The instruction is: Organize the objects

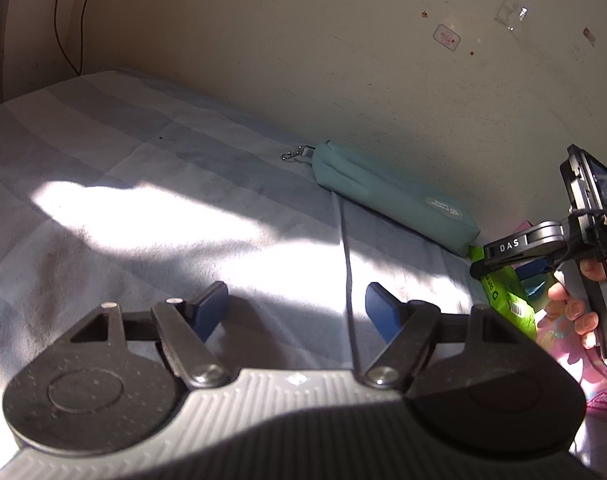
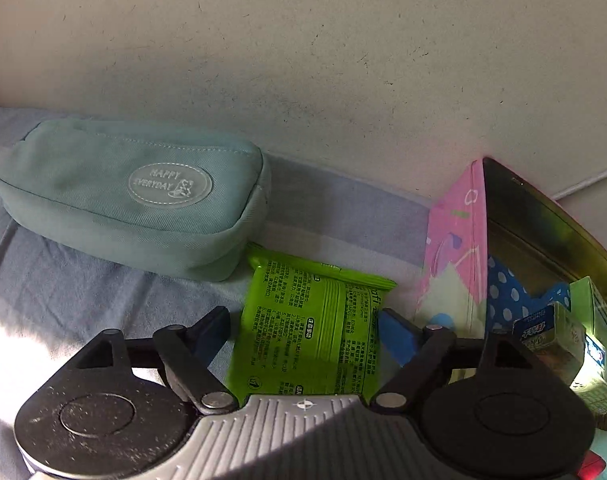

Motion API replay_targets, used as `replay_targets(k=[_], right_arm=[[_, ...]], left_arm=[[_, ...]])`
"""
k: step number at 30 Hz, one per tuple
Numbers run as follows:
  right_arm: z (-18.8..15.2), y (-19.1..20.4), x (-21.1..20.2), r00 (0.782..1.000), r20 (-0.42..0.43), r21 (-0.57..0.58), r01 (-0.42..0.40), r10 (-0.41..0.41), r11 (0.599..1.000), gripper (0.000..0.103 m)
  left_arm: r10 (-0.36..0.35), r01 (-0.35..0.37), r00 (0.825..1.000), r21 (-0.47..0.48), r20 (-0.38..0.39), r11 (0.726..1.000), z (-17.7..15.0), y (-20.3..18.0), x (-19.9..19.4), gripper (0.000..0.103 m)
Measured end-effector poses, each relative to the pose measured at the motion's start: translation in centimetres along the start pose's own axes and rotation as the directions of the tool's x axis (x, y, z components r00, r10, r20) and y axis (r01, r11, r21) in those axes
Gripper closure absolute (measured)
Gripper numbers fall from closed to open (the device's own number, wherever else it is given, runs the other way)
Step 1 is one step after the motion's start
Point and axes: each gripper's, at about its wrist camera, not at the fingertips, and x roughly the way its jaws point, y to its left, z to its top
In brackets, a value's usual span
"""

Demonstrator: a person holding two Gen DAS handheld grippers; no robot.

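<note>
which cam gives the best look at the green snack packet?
Right wrist view: the green snack packet lies flat between the right gripper fingers, print legible, almost whole. In the left wrist view only a sliver shows at the right edge, partly hidden behind the right gripper.

Hard sunlight overexposes patches of the bed sheet (image 1: 163, 216); the wall (image 1: 343, 60) remains dim and evenly shaded. Deep shadow covers each gripper housing. Fisheye curvature darkens the frame corners. Focus is sharp.
</note>
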Motion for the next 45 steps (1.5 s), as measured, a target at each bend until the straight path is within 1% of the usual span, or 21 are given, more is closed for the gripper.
replay_targets(k=[4, 6, 7, 9, 12, 14, 15, 17, 19, 20, 24, 26, 30, 35, 37, 39, 40, 41, 42, 43, 45], right_arm=[[-3.1, 0.8, -2.0, 0.998, 0.038, -0.068, -0.037, 0.039, 0.997, 0.04], [-6.2, 2.2, -4.2, 0.989, 0.079, -0.163, -0.113, 0.127, 0.98, 0.041], [-7.8, 3.2, -5.3, 0.98, 0.099, -0.223, -0.147, 0.173, 0.963, 0.041], [-12.7, 6.0, -8.4, 0.95, 0.135, -0.398, -0.208, 0.282, 0.893, 0.04], [-19.5, 9.0, -12.7, 0.908, 0.186, -0.609, -0.193, 0.376, 0.769, 0.04], [-23.2, 9.1, -15.0, 0.878, 0.224, -0.665, -0.179, 0.423, 0.725, 0.035], [-25.4, 8.6, -16.4, 0.856, 0.268, -0.663, -0.169, 0.442, 0.73, 0.028], [-27.6, 7.2, -18.0, 0.818, 0.337, -0.607, -0.19, 0.466, 0.772, 0.019], [-29.2, 5.6, -18.5, 0.801, 0.372, -0.528, -0.234, 0.469, 0.817, 0.019], [-29.7, 4.6, -18.3, 0.798, 0.383, -0.485, -0.255, 0.466, 0.836, 0.019], [-30.7, 2.1, -16.7, 0.799, 0.39, -0.346, -0.334, 0.458, 0.877, 0.019], [-30.8, 1.9, -16.4, 0.808, 0.39, -0.317, -0.333, 0.442, 0.888, 0.019], [-30.6, 1.9, -15.6, 0.814, 0.378, -0.29, -0.347, 0.44, 0.892, 0.02], [-30.6, 1.6, -14.3, 0.804, 0.392, -0.303, -0.345, 0.447, 0.888, 0.018], [-30.2, 1.7, -13.8, 0.8, 0.394, -0.31, -0.348, 0.453, 0.885, 0.022], [-30.0, 1.8, -13.8, 0.791, 0.402, -0.32, -0.35, 0.461, 0.88, 0.039], [-29.9, 1.8, -13.8, 0.791, 0.409, -0.318, -0.345, 0.456, 0.883, 0.042], [-29.9, 1.8, -13.9, 0.786, 0.408, -0.32, -0.353, 0.465, 0.879, 0.055], [-29.8, 1.8, -14.0, 0.78, 0.406, -0.323, -0.365, 0.476, 0.873, 0.072], [-29.8, 1.8, -14.0, 0.779, 0.411, -0.318, -0.363, 0.473, 0.876, 0.077], [-29.7, 1.6, -14.0, 0.786, 0.417, -0.305, -0.353, 0.457, 0.885, 0.079]], left_arm=[[-0.008, 0.008, 1.0, -0.006, 0.002, 1.0, 0.0, 0.1, 0.0, 0.026], [-0.031, 0.031, 0.999, -0.014, 0.006, 0.999, 0.0, 0.2, -0.1, 0.026], [-0.058, 0.059, 0.998, -0.02, 0.005, 0.998, 0.0, 0.3, -0.1, 0.026], [-0.155, 0.155, 0.988, -0.034, -0.007, 0.987, 0.0, 0.4, -0.1, 0.026], [-0.338, 0.336, 0.94, -0.04, -0.039, 0.941, -0.1, 0.1, -0.1, 0.026], [-0.423, 0.424, 0.904, -0.009, -0.057, 0.906, -0.4, -0.6, -0.4, 0.026], [-0.453, 0.455, 0.889, 0.022, -0.068, 0.89, -0.6, -1.2, -0.6, 0.026], [-0.499, 0.507, 0.861, 0.092, -0.097, 0.857, -1.2, -2.5, -1.0, 0.026], [-0.528, 0.545, 0.838, 0.154, -0.138, 0.824, -2.0, -3.8, -1.3, 0.026], [-0.527, 0.548, 0.835, 0.177, -0.157, 0.817, -2.3, -4.2, -1.4, 0.026], [-0.458, 0.497, 0.865, 0.231, -0.202, 0.836, -3.4, -5.4, -1.0, 0.026], [-0.447, 0.494, 0.865, 0.229, -0.227, 0.839, -3.7, -5.4, -0.8, 0.026], [-0.433, 0.491, 0.865, 0.251, -0.252, 0.834, -4.7, -5.0, -2.0, 0.026], [-0.411, 0.484, 0.865, 0.266, -0.286, 0.834, -6.4, -5.3, -2.7, 0.022], [-0.403, 0.477, 0.872, 0.294, -0.279, 0.828, -6.8, -5.7, -3.0, 0.023], [-0.398, 0.476, 0.872, 0.306, -0.285, 0.825, -7.2, -6.1, -3.2, 0.024], [-0.386, 0.465, 0.879, 0.322, -0.281, 0.825, -7.4, -6.4, -3.4, 0.025], [-0.375, 0.454, 0.885, 0.337, -0.276, 0.825, -7.6, -6.7, -3.6, 0.029], [-0.384, 0.465, 0.879, 0.329, -0.283, 0.822, -7.7, -6.9, -3.8, 0.032], [-0.396, 0.479, 0.87, 0.312, -0.296, 0.82, -7.6, -6.9, -3.9, 0.032], [-0.383, 0.465, 0.878, 0.315, -0.288, 0.828, -7.8, -7.7, -4.4, 0.033]])
